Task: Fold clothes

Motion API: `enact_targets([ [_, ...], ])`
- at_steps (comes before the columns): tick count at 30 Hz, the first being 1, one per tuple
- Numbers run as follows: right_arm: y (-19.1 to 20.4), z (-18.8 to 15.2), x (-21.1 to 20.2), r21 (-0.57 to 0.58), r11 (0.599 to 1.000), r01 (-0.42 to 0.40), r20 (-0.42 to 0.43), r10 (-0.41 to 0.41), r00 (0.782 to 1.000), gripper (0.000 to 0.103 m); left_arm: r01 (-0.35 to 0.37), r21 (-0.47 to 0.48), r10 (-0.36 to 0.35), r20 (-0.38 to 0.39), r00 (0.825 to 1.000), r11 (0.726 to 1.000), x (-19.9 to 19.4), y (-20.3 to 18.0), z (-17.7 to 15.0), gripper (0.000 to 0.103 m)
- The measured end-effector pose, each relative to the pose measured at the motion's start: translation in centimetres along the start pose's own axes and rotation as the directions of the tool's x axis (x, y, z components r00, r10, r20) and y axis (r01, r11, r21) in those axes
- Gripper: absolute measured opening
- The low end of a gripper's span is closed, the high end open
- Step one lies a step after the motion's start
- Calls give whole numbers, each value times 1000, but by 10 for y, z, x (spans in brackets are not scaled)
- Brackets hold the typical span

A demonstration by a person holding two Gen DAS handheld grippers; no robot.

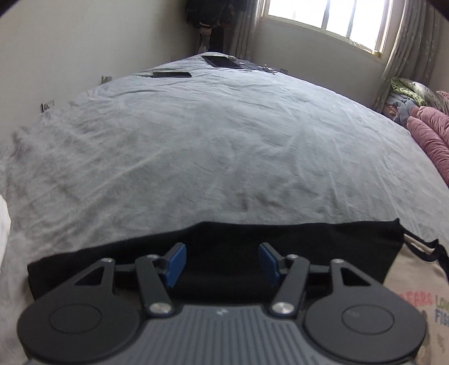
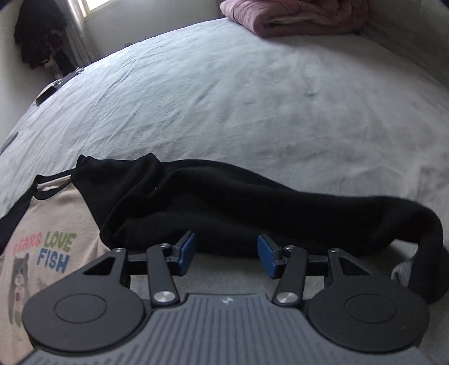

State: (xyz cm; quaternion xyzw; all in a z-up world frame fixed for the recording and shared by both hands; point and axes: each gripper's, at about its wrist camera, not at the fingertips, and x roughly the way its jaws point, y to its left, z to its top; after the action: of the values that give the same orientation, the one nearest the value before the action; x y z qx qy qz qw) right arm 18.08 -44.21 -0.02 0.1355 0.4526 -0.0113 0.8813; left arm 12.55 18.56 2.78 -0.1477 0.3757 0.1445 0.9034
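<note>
Left wrist view: low over the bed [image 1: 224,140], close behind a black sleeve [image 1: 224,238], facing the window [image 1: 322,16]. Right wrist view: equally low, facing the pink blanket [image 2: 294,16]. Shared: grey sheet, printed shirt [image 2: 42,224], phone [image 1: 171,74].

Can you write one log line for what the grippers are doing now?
left gripper: open over black sleeve | right gripper: open beside other black sleeve | shirt: unfolded on bed
</note>
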Motion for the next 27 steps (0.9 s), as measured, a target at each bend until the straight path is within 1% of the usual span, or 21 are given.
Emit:
enact_targets([
  [2,-11,-1,1,82,997,-2,-9,3,1000,53,31,-43,-32,-22,999,999,-9,-7,-7,59],
  [5,-31,-8,10,237,971,-17,-22,23,1000,53,90,-23,-91,-28,995,996,-13,-38,-24,59],
  [7,-41,-8,6,333,942,-40,9,40,999,53,130,-10,-130,-33,991,991,-15,-58,-35,60],
  [9,-52,-8,1,427,902,-60,38,48,998,53,170,3,-170,-39,985,985,-17,-79,-46,60],
  [10,-59,-7,-2,467,882,-54,55,32,998,53,189,10,-189,-42,981,982,-19,-89,-51,61],
  [12,-71,-8,-5,510,859,-36,59,6,998,54,227,27,-226,-48,973,973,-20,-109,-63,61],
  [14,-73,-11,-2,524,851,-33,64,0,998,53,242,114,-238,-45,970,964,-17,-127,-77,61],
  [16,-64,-10,-1,497,868,-2,70,-38,997,52,254,191,-249,-51,967,948,-12,-143,-92,61],
  [17,-59,-9,0,480,877,15,75,-58,996,44,254,222,-247,-57,967,942,-9,-148,-98,61],
  [18,-54,-7,0,463,886,33,79,-78,994,21,249,246,-241,-62,969,937,-7,-151,-102,61],
  [19,-50,-6,1,445,894,50,85,-98,992,11,237,277,-228,-67,971,931,-4,-154,-107,61],
  [20,-49,-7,3,440,896,55,95,-108,990,7,223,300,-213,-66,975,928,-2,-156,-110,61],
  [21,-49,-8,4,440,896,57,105,-115,988,6,208,319,-199,-60,978,925,0,-156,-113,61],
  [23,-51,-9,2,432,899,70,123,-136,983,6,203,334,-195,-55,979,920,-1,-155,-113,62],
  [25,-48,-8,-8,411,907,96,159,-175,972,6,203,333,-196,-56,979,921,-1,-154,-113,62],
  [26,-47,-6,-17,400,909,117,192,-208,959,6,206,327,-198,-57,979,922,-1,-153,-113,62],
  [27,-43,-3,-25,376,915,149,239,-251,938,6,204,328,-196,-57,979,922,-1,-153,-113,62],
])
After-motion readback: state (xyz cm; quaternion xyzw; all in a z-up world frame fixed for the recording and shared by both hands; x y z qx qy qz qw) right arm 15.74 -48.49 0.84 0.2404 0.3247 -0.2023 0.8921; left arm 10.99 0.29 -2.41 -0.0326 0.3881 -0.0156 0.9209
